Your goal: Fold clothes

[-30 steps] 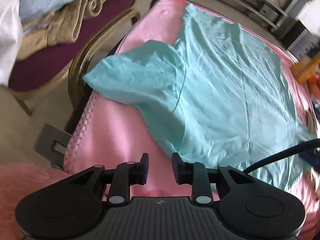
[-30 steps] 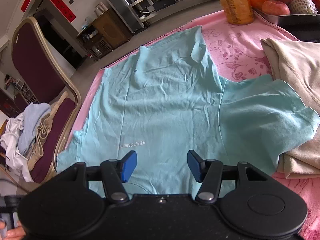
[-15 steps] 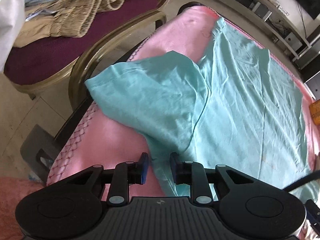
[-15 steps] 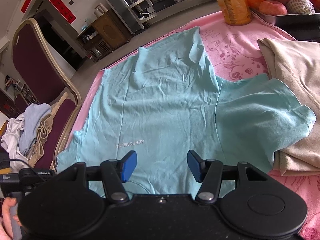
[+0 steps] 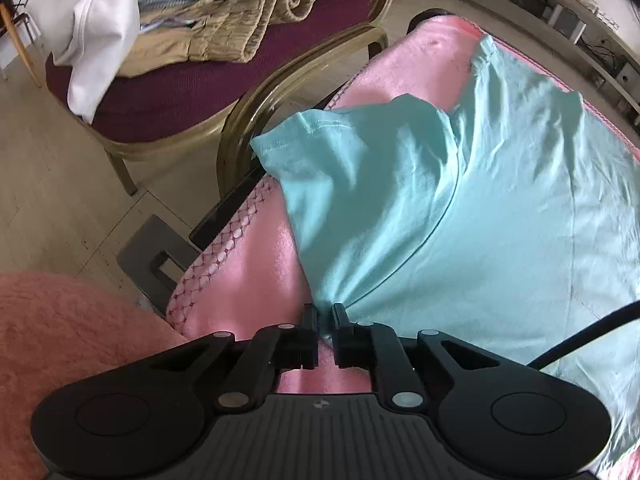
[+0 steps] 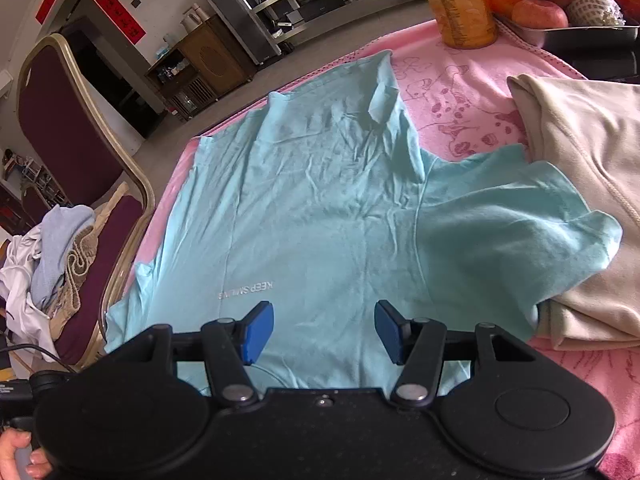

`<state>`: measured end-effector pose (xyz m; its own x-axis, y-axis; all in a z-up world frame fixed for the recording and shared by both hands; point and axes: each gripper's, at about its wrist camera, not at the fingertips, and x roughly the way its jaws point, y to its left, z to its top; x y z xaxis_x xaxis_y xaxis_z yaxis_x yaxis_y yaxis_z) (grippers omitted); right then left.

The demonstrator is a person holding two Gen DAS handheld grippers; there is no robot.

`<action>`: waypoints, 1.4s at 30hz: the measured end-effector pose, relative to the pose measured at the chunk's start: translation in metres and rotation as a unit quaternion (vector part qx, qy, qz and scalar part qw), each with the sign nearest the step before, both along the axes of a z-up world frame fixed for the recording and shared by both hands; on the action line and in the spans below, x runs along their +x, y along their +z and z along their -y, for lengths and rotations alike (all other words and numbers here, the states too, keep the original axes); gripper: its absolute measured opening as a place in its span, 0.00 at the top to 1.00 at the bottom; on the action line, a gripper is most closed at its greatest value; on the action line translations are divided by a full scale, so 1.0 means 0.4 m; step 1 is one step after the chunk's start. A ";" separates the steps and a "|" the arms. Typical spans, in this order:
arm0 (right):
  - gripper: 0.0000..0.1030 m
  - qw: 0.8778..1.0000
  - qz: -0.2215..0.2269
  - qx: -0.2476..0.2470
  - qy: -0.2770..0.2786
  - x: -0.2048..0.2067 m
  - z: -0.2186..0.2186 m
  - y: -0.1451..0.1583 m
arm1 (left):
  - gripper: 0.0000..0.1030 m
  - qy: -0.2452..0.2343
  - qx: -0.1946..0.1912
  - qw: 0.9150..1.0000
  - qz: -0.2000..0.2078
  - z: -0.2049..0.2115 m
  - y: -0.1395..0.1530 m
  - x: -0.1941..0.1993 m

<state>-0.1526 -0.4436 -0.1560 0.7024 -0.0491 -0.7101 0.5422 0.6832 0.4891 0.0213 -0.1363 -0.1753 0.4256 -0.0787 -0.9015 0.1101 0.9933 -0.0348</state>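
Observation:
A light turquoise T-shirt (image 6: 328, 208) lies spread flat on a pink blanket (image 6: 460, 92), its small printed text near me. In the left wrist view the shirt (image 5: 500, 208) has one sleeve (image 5: 360, 160) reaching toward the table edge. My left gripper (image 5: 326, 320) is shut on the shirt's edge below that sleeve, and the fabric bunches at the fingertips. My right gripper (image 6: 322, 330) is open and empty, just above the shirt's chest near the collar. The other sleeve (image 6: 512, 216) rests partly on a beige garment.
A folded beige garment (image 6: 580, 184) lies on the right of the blanket. An orange bottle (image 6: 460, 4) and a tray of fruit (image 6: 580, 36) stand at the back right. A maroon chair (image 5: 200, 92) with piled clothes (image 5: 192, 24) stands left of the table.
My left gripper moved forward to the shirt's edge below the sleeve and closed on it. My right gripper stayed open and nearly still.

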 end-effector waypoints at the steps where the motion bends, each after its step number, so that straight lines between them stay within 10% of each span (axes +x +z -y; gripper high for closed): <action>1: 0.47 1.000 -0.002 -0.001 -0.003 -0.007 0.003 0.003 | 0.91 -0.004 0.005 1.000 0.009 -0.004 0.011 -0.007; 9: 0.48 1.000 -0.021 -0.015 -0.017 -0.075 -0.006 0.032 | 0.86 -0.129 0.020 0.989 0.071 0.043 0.047 -0.083; 12: 0.75 0.998 -0.047 -0.040 0.019 -0.047 -0.041 0.011 | 0.82 -0.192 0.051 0.976 0.087 0.114 0.009 -0.126; 19: 0.76 0.983 -0.099 -0.106 0.115 0.029 -0.139 -0.044 | 0.77 -0.289 0.121 0.943 0.110 0.199 -0.059 -0.201; 29: 0.74 0.977 -0.168 -0.109 0.078 -0.042 -0.180 -0.025 | 0.77 -0.261 0.045 0.961 0.076 0.103 0.007 -0.186; 37: 0.76 0.996 -0.047 -0.069 0.034 -0.104 -0.143 0.000 | 0.77 -0.257 0.017 0.963 0.078 0.133 -0.008 -0.168; 42: 0.76 0.993 -0.061 -0.062 0.074 -0.052 -0.170 -0.031 | 0.75 -0.267 0.038 0.962 0.052 0.139 -0.029 -0.161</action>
<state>-0.1733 -0.3757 -0.1683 0.6181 -0.0448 -0.7848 0.4816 0.8106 0.3331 -0.0430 -0.1919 -0.1868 0.4310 -0.2454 -0.8683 0.6034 0.7939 0.0752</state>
